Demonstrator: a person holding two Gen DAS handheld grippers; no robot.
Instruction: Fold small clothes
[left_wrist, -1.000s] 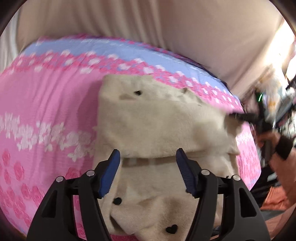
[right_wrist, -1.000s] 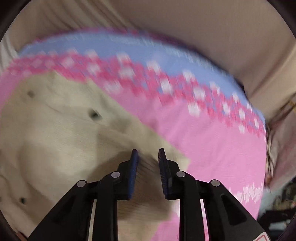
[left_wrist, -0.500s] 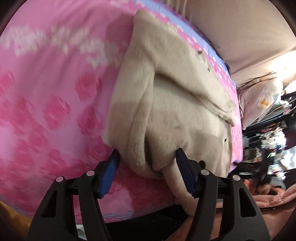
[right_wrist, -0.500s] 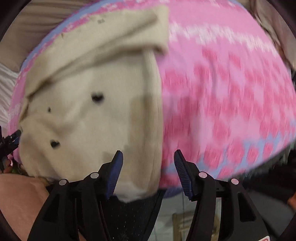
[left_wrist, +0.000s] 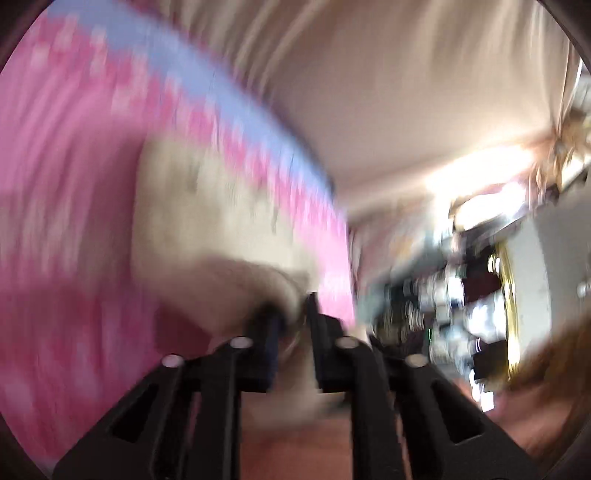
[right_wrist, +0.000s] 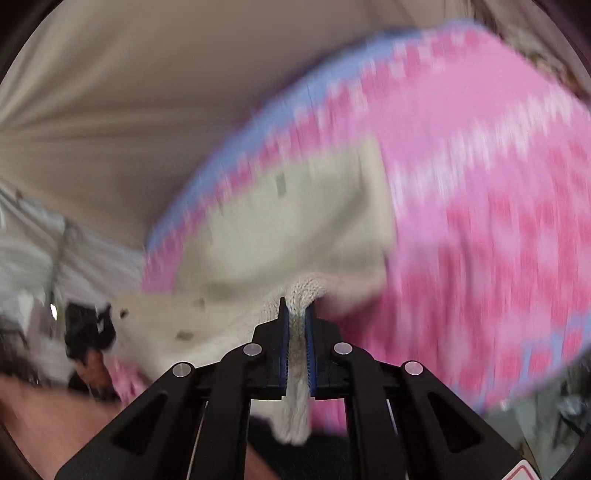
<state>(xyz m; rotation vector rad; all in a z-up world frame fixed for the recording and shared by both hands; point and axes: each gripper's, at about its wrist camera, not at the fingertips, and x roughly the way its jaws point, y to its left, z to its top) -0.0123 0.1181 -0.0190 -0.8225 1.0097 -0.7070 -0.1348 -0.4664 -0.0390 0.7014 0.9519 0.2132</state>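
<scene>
A small beige knit sweater (right_wrist: 295, 221) with dark heart spots lies folded on a pink and blue patterned bedspread (right_wrist: 480, 184). My right gripper (right_wrist: 296, 314) is shut on the sweater's near ribbed edge and holds it raised off the bed. In the blurred left wrist view, my left gripper (left_wrist: 291, 310) is shut on the sweater (left_wrist: 221, 229) at its near edge, which bulges up between the fingers. Both grippers hold the near side, left and right.
A beige curtain (left_wrist: 369, 92) hangs behind the bed. Cluttered shelves and a bright light (left_wrist: 461, 295) lie to the right. The bedspread (left_wrist: 74, 184) stretches left. The other gripper and hand (right_wrist: 88, 332) show at the left of the right wrist view.
Both grippers were open beside the sweater's near edge half a second ago. Both have shut on that edge and are lifting it; the views swing upward and blur.
</scene>
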